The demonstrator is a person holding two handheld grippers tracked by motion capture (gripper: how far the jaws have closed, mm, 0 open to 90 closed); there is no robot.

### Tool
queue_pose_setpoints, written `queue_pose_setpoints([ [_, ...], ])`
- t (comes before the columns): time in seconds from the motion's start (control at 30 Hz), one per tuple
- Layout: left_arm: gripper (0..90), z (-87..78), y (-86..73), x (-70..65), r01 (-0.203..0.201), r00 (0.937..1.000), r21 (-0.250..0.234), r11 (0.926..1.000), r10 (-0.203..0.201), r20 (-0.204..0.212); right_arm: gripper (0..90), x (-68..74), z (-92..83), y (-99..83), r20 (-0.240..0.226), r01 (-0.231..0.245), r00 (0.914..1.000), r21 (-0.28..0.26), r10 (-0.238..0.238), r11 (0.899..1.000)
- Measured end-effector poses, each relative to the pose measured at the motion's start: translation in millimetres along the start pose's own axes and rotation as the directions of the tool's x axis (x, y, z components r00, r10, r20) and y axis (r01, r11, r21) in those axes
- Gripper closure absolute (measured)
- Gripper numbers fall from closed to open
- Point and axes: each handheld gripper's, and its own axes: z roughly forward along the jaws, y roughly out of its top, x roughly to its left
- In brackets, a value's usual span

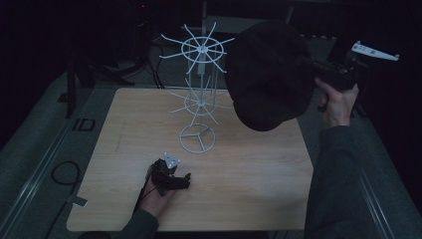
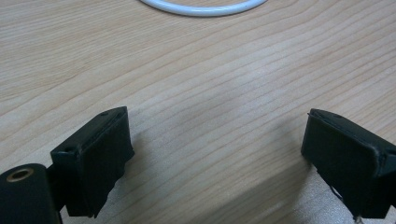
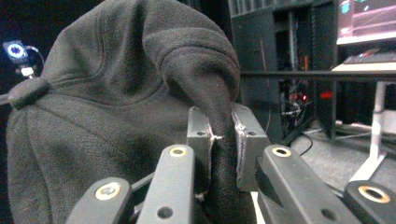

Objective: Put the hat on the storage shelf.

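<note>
Job: hang dark cap [image 1: 266,74] on white wire rack [image 1: 199,92], judged from what's in hand.
R gripper [image 3: 223,140]: clamped on a fold of cap cloth, pinched tight between the pads; held up in the air, past table's far-right corner, beside rack top.
Cap: fully off the table [image 1: 249,184], dangling from R gripper, crown button visible in right gripper view; overlaps right-side prongs of rack's top tier in high view, contact w/ prongs can't tell.
L gripper [image 1: 171,177]: jaws wide apart, nothing between; resting low on table near front edge, left of centre, pointing toward rack's ring base [image 2: 203,8].
Rack: upright, mid-table toward far edge; two tiers of spokes, all bare as far as visible.
Done: cap picked up, lifted to top-tier height, brought close to rack.
Left: line cap opening or back strap over a prong, lower on, let go, pull away.
Progress: approx halfway; transport mostly done, placement not yet.
Risk: light rack may tip if cap snags a prong; L gripper free to steady base if needed.
</note>
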Motion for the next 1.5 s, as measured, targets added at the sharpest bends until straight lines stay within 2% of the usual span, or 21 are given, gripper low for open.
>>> queue_pose_setpoints([
  [0.2, 8.9, 0.1, 0.0, 0.0, 0.0, 1.0, -0.001, 1.0, 0.0, -0.001, 79.3, -0.9, 17.7, -12.5, -0.014, -0.008, 0.9999, 0.055, 0.009, 0.998],
  [0.37, 8.9, 0.1, 0.0, 0.0, 0.0, 1.0, -0.001, 1.0, 0.0, 0.0, 79.3, -2.2, 25.3, -15.4, -0.037, -0.029, 0.9988, 0.069, 0.032, 0.997],
  [0.6, 8.9, 0.1, 0.0, 0.0, 0.0, 1.0, -0.002, 1.0, 0.0, 0.0, 78.5, -6.4, 30.9, -23.6, -0.032, -0.056, 0.9978, 0.088, 0.059, 0.995],
  [1.03, 8.9, 0.1, 0.0, 0.0, 0.001, 1.0, -0.002, 1.0, -0.001, 0.001, 73.1, -5.4, 37.2, -32.2, 0.018, -0.018, 0.9997, 0.137, 0.015, 0.99],
  [1.5, 8.9, 0.0, 0.0, 0.0, 0.001, 1.0, -0.001, 1.0, -0.001, 0.001, 66.7, -8.5, 36.9, -37.3, 0.02, -0.014, 0.9997, 0.137, 0.011, 0.99],
])
